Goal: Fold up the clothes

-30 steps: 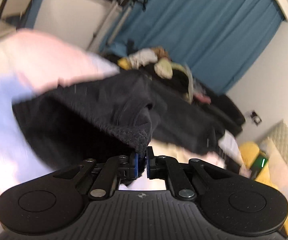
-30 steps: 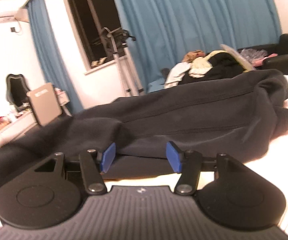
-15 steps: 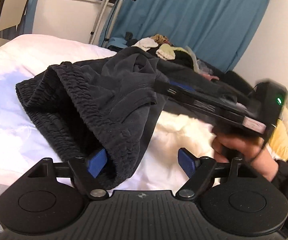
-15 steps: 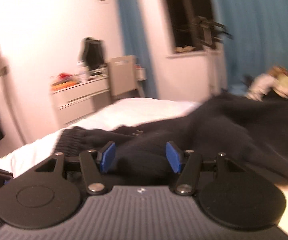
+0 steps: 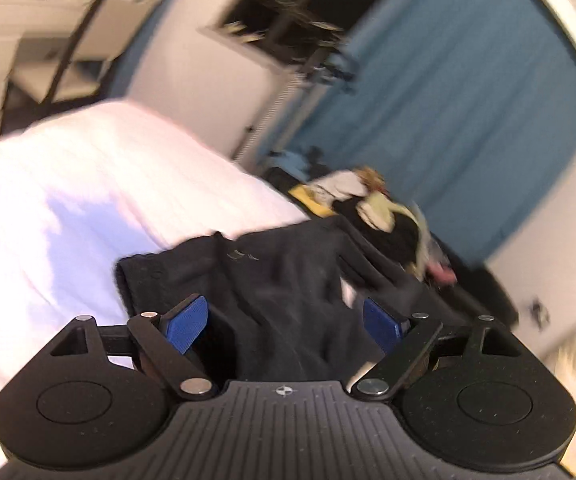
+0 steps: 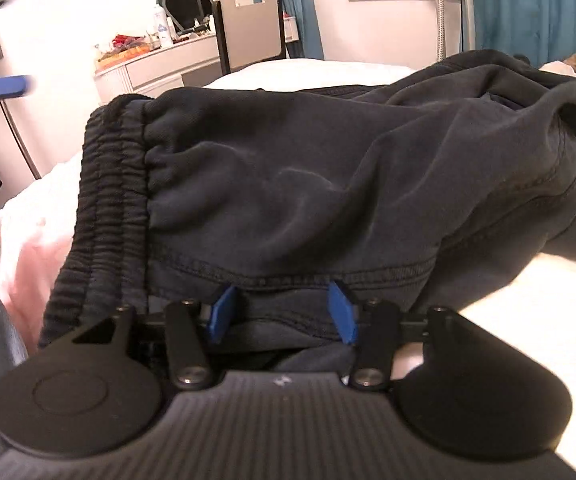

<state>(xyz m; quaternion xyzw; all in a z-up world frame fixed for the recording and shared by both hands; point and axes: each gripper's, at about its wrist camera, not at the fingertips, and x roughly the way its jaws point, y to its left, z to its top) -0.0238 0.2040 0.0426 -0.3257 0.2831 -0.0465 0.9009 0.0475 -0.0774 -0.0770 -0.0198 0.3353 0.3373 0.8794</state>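
Motion blur is smearing most of the left wrist view, so the far end of the room is reading only as a blue curtain point(image 5: 448, 120), a dark window point(image 5: 272, 8) and a heap of mixed laundry point(image 5: 372, 204) whose pieces are hard to tell apart. Black sweatpants point(image 6: 308, 168) are lying crumpled on the white bed point(image 6: 24, 248), their ribbed elastic waistband point(image 6: 100, 208) facing the left side of the right wrist view; the far legs are running out of frame on the right and are being cut off there. The right gripper point(image 6: 282, 314) is sitting low against the stitched hem, jaws partly open with a fold of dark cloth lying between the blue pads point(image 6: 222, 312), not pinched. The left gripper point(image 5: 284, 324) is spreading wide, with bunched black fabric lying in the gap and neither pad closing on it. Whether the cloth is touching the pads is hard to make out. Behind the bed a grey chair point(image 6: 252, 24) is standing at a white desk point(image 6: 156, 66) cluttered with small items, and a dark mirror point(image 6: 186, 4) is leaning against the pale wall.
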